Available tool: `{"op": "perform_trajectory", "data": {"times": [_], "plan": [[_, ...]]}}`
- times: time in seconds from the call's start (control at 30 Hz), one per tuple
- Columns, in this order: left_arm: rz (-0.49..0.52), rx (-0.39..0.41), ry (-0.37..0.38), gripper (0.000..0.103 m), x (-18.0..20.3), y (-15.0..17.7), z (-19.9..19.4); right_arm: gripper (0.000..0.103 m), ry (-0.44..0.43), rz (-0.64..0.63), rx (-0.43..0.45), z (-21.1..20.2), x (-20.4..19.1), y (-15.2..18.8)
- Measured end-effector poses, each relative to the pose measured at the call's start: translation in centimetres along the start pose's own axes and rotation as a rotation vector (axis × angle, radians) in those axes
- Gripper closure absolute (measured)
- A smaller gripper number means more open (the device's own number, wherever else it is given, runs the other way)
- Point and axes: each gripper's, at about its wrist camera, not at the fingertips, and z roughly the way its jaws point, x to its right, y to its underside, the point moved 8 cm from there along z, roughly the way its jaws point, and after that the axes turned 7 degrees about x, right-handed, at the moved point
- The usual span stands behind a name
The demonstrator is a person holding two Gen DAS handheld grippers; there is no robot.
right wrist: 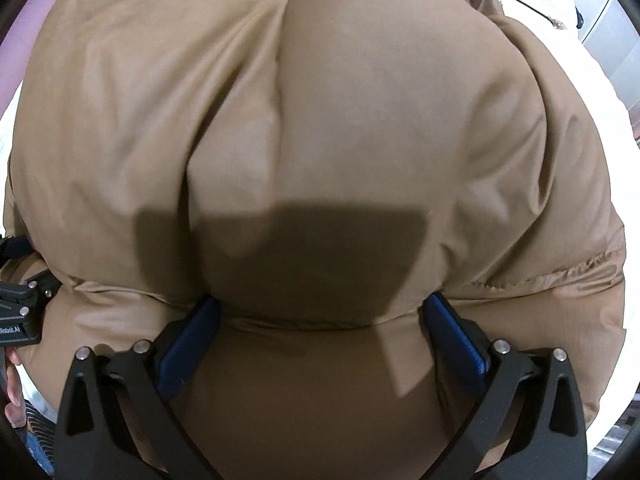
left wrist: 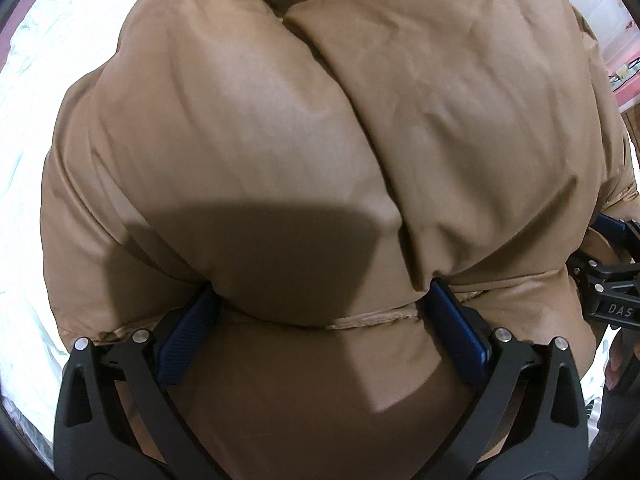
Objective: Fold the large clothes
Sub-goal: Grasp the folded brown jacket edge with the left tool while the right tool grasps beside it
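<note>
A puffy tan padded jacket (left wrist: pixel 280 128) fills the left wrist view, bunched in thick folds on a white sheet (left wrist: pixel 44 92). My left gripper (left wrist: pixel 322 290) is open wide, its blue pads (left wrist: pixel 188 332) pressed against a bulge of the jacket that fills the gap along a stitched seam. The right wrist view shows the same jacket (right wrist: pixel 360 120). There my right gripper (right wrist: pixel 323 302) is also open wide, and padding swells between its blue pads (right wrist: pixel 456 336). The two grippers sit side by side at the jacket's near edge.
White bedding (right wrist: pixel 592 152) shows around the jacket. A pink and white cabinet (left wrist: pixel 616 40) stands at the far right of the left wrist view. A hand (right wrist: pixel 14 392) holds the other gripper's handle at the right wrist view's left edge.
</note>
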Motion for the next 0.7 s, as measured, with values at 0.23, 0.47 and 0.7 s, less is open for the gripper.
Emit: {"op": "perform_trajectory", "data": {"times": [0.23,0.47,0.7], "plan": [[0.005,-0.019,-0.007,0.003,0.0,-0.7,0.6,0.001,0.008,0.002,-0.009,0.1,-0.7,-0.4],[0.006,-0.03,-0.013,0.003,0.5,-2.1,1.4,0.001,0.013,0.003,-0.016,0.8,-1.4,-1.6],[0.005,-0.03,-0.02,0.003,1.3,-3.9,2.2,0.001,0.015,0.002,-0.014,0.8,-1.0,-1.0]]}}
